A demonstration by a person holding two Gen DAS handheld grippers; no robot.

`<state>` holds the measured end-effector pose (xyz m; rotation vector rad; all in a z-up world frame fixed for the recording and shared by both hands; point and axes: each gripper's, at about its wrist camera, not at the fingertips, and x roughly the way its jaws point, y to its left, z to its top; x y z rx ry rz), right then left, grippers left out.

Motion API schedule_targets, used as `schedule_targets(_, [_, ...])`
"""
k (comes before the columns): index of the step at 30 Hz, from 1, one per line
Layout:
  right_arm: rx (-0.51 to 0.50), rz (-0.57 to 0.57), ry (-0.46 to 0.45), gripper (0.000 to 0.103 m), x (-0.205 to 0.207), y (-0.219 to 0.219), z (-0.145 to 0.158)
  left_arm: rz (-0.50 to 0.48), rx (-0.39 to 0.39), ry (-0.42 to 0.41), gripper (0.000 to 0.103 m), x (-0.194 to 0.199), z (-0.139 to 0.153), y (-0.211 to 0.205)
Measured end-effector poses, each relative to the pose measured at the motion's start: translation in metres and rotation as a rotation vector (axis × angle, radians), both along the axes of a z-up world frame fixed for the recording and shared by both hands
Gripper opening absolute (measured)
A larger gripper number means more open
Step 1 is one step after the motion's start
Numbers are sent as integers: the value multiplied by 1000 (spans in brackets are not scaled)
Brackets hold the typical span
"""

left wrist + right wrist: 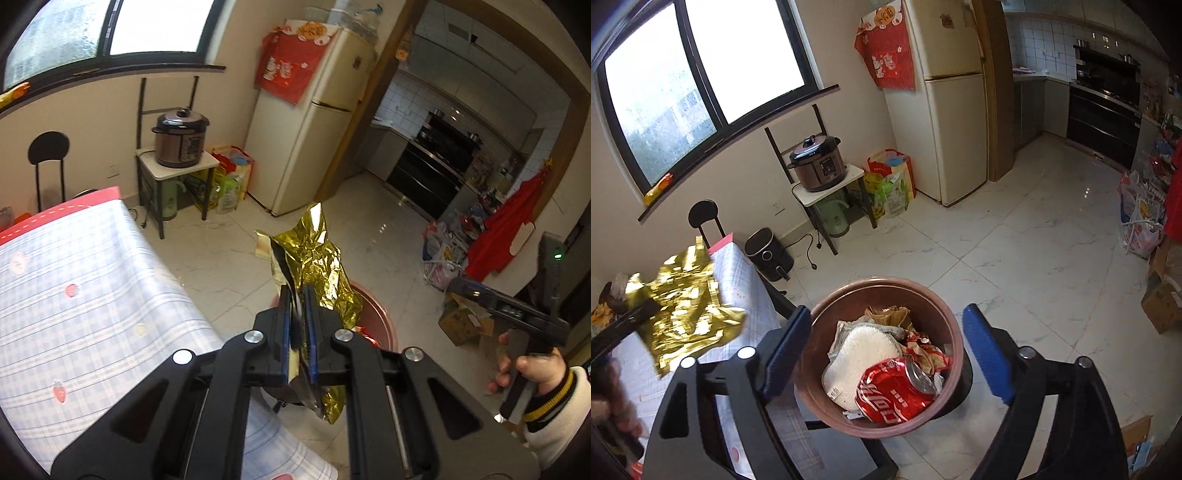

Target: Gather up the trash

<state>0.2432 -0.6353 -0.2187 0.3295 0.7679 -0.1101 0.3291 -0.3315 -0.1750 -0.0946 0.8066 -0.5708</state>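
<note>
Two tongs are in view. Left tongs [298, 295] are clamped on a crumpled gold foil wrapper [317, 254], held in the air beside the desk [92, 277] and near the brown trash bin [827, 413]. Right tongs [886, 332] are spread wide above the bin, gripping nothing; a crushed red can [897, 391] lies inside.

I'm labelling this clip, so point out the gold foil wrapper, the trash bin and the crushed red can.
gold foil wrapper [317, 254], left wrist view, crumpled middle above the tool's fingers.
trash bin [812, 369], right wrist view, brown inner wall on its left side.
crushed red can [890, 395], right wrist view, red printed side.
</note>
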Motion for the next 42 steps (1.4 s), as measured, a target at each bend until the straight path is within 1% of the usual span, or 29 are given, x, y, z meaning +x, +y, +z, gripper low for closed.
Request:
schedule_targets(2, [-15, -11, 5, 92, -11, -3, 4, -32, 18, 7, 11, 5, -10, -19])
schedule_targets(4, [-33, -29, 13, 97, -23, -8, 8, -63, 54, -8, 11, 10, -17, -40])
schedule_targets(7, [-36, -45, 15, 97, -41, -16, 13, -82, 94, -34, 11, 18, -25, -64])
schedule_targets(9, [-46, -60, 19, 97, -50, -23, 14, -98, 94, -34, 12, 20, -29, -80])
schedule_targets(10, [-47, -74, 18, 97, -55, -27, 15, -113, 77, -31, 14, 22, -29, -86])
schedule_targets(11, [-39, -90, 15, 97, -59, -33, 16, -144, 37, -24, 18, 24, -28, -93])
schedule_targets(12, [-31, -99, 13, 98, -61, -37, 16, -175, -2, -17, 26, 26, -26, -97])
schedule_targets(13, [-22, -111, 13, 98, -64, -41, 15, -192, -16, -14, 56, 27, -24, -101])
schedule_targets(14, [-20, -116, 13, 97, -67, -44, 14, -188, -16, -21, 77, 29, -22, -103])
schedule_targets(18, [-10, -126, 15, 98, -69, -47, 12, -162, -8, -44, 81, 21, -12, -98])
schedule_targets(20, [-5, -125, 10, 98, -69, -44, 15, -144, -2, -59, 87, 14, -5, -86])
schedule_targets(23, [-15, -126, -3, 98, -72, -36, 25, -118, 25, -84, 91, 5, 11, -67])
schedule_targets(27, [-42, -134, -22, 98, -77, -16, 47, -85, 32, -129, 95, -12, 39, -35])
schedule_targets(31, [-104, -118, -36, 98, -85, 15, 79, -47, 46, -188, 97, -32, 72, 2])
schedule_targets(35, [-147, -91, -80, 98, -98, 48, 109, -8, 47, -235, 97, -56, 103, 39])
schedule_targets(38, [-157, -81, -116, 98, -108, 72, 130, 21, 49, -263, 97, -75, 125, 68])
schedule_targets(42, [-178, -65, -151, 98, -120, 106, 154, 56, 48, -297, 97, -101, 146, 107])
